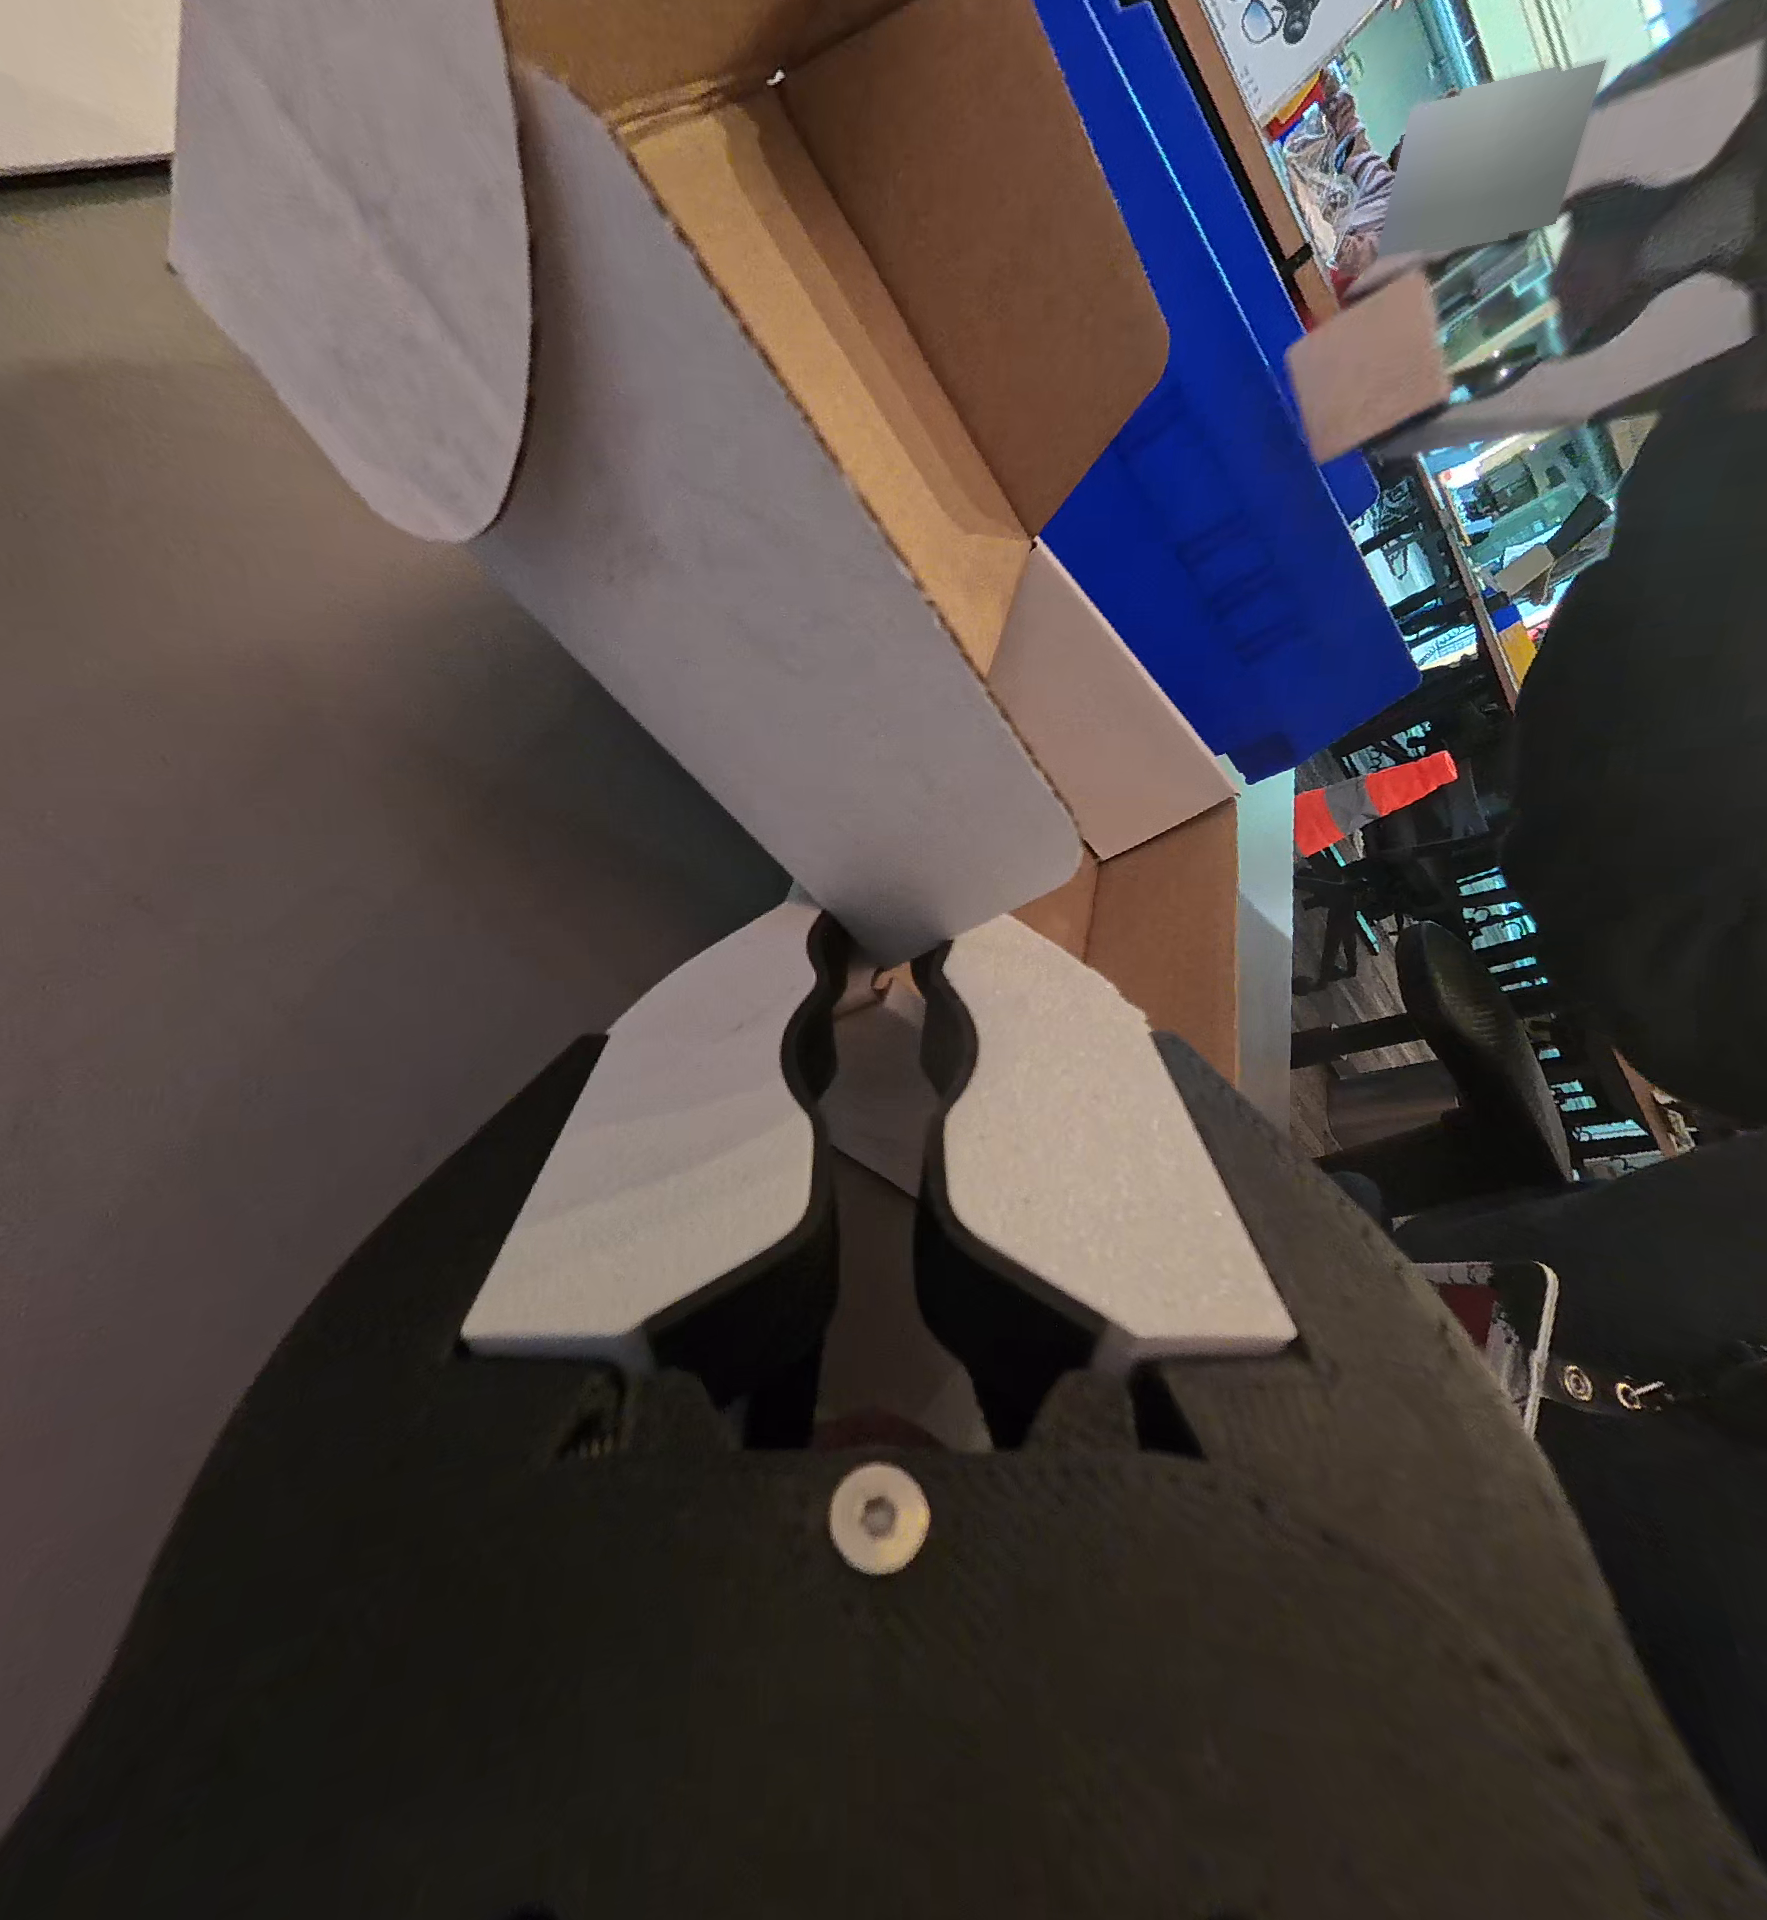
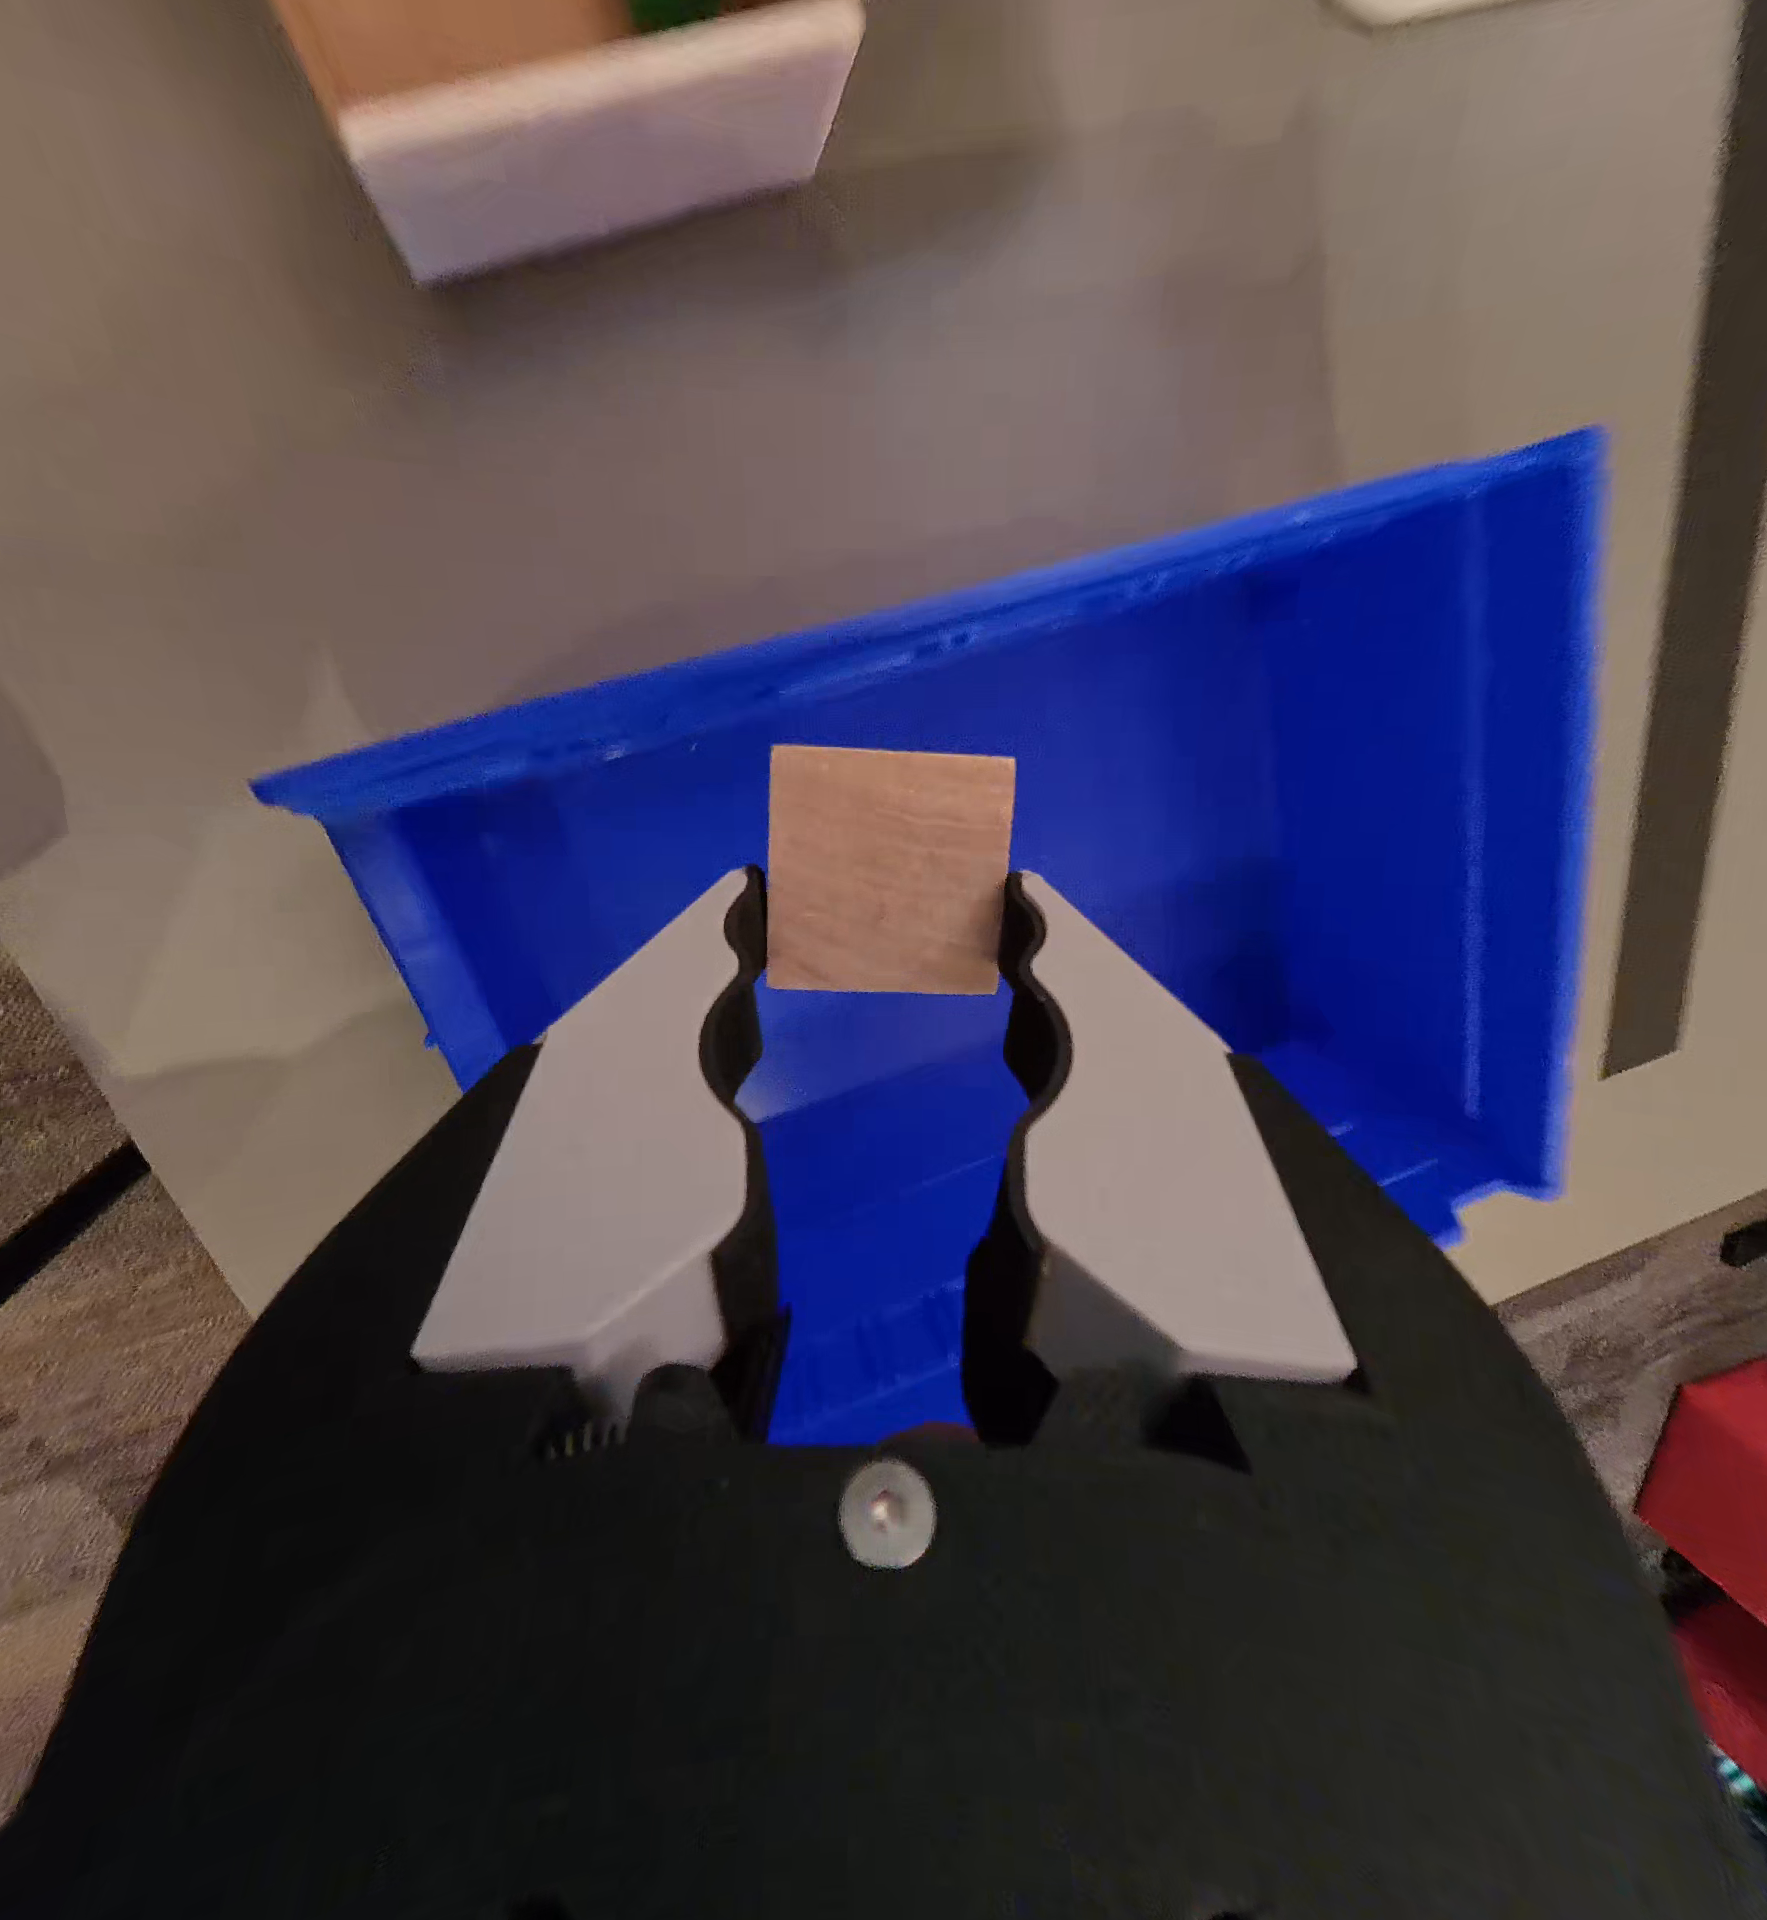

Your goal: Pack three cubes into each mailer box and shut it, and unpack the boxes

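Right wrist view: right claw [image 2: 884,935] clamps 1 cube [image 2: 889,868] over the blue bin [image 2: 1378,831] (seemingly empty); left claw [image 1: 884,971] pinches the mailer box [image 1: 754,623] flap at 12 o'clock, steadying it

Soft, even indoor light in both views; wide-angle lenses bend straight lines near the edges. Left wrist view: the grey counter [image 1: 183,831] darkens leftward. Right wrist view: motion blur smears the far mailer box [image 2: 588,135] and blue bin [image 2: 1274,831].

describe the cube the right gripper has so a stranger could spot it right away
Find the blue bin on the grey table. Above its open inside, the right gripper pinches a plain wooden cube between its fingertips. It is the only pale tan square against all that blue.
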The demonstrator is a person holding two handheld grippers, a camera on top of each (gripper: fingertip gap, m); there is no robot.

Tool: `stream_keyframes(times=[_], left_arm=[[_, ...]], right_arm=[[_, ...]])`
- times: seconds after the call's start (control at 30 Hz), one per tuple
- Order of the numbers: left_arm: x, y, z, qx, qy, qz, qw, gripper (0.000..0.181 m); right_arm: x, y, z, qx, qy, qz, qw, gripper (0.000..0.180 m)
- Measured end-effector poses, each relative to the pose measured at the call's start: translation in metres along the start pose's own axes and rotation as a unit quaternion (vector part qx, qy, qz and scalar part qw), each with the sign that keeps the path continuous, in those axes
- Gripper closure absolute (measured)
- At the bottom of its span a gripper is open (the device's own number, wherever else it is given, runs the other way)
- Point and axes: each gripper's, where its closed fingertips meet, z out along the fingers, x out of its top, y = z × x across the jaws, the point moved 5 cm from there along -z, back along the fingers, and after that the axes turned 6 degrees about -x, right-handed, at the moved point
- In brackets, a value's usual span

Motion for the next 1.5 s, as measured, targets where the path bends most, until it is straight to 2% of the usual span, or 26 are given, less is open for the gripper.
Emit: stream_keyframes(times=[0.13, 0.3, 0.43, 0.57, 0.67, 0.73, 0.8, 0.87, 0.97, 1.1, 1.2, 1.4, 1.5], left_arm=[[0.001, -0.001, 0.000, -0.002, 0.000, -0.003, 1.000, 0.169], [0.000, 0.001, 0.000, 0.003, -0.005, 0.000, 1.000, 0.169], [0.000, 0.001, 0.000, 0.004, -0.006, 0.000, 1.000, 0.169], [0.000, 0.000, 0.000, 0.003, -0.005, 0.000, 1.000, 0.169], [0.000, 0.001, 0.000, 0.003, -0.007, 0.001, 1.000, 0.169], [0.000, 0.001, 0.000, 0.003, -0.008, 0.002, 1.000, 0.169], [0.000, 0.001, 0.001, 0.000, -0.007, -0.001, 1.000, 0.169], [0.001, 0.001, 0.003, -0.002, -0.006, -0.004, 1.000, 0.169], [0.000, 0.003, 0.005, -0.002, -0.006, -0.003, 1.000, 0.169], [-0.002, 0.003, 0.004, -0.007, -0.004, -0.005, 1.000, 0.169], [-0.002, 0.003, 0.003, -0.010, -0.001, -0.004, 1.000, 0.169], [-0.001, 0.003, 0.004, -0.012, 0.001, 0.000, 1.000, 0.169], [0.000, 0.002, 0.004, -0.010, 0.001, 0.001, 1.000, 0.170]], right_arm=[[-0.018, -0.021, 0.039, 0.028, -0.039, -0.027, 0.998, 0.136], [-0.033, -0.024, 0.086, 0.047, -0.068, -0.054, 0.995, 0.136], [-0.033, -0.021, 0.086, 0.061, -0.072, -0.066, 0.993, 0.135], [-0.032, -0.014, 0.059, 0.040, -0.094, -0.059, 0.993, 0.122], [-0.008, -0.007, 0.016, -0.011, -0.064, -0.055, 0.996, 0.123], [0.037, -0.012, -0.012, -0.028, 0.010, -0.051, 0.998, 0.127], [0.092, -0.031, -0.025, 0.000, 0.090, -0.058, 0.994, 0.138], [0.138, -0.054, -0.011, 0.030, 0.114, -0.082, 0.990, 0.143], [0.176, -0.070, 0.038, 0.041, 0.078, -0.106, 0.990, 0.143], [0.195, -0.073, 0.104, 0.042, 0.042, -0.112, 0.992, 0.146], [0.197, -0.077, 0.132, 0.031, 0.019, -0.125, 0.991, 0.149], [0.203, -0.083, 0.143, 0.002, 0.028, -0.148, 0.989, 0.152], [0.197, -0.094, 0.140, 0.040, 0.021, -0.177, 0.983, 0.176]])
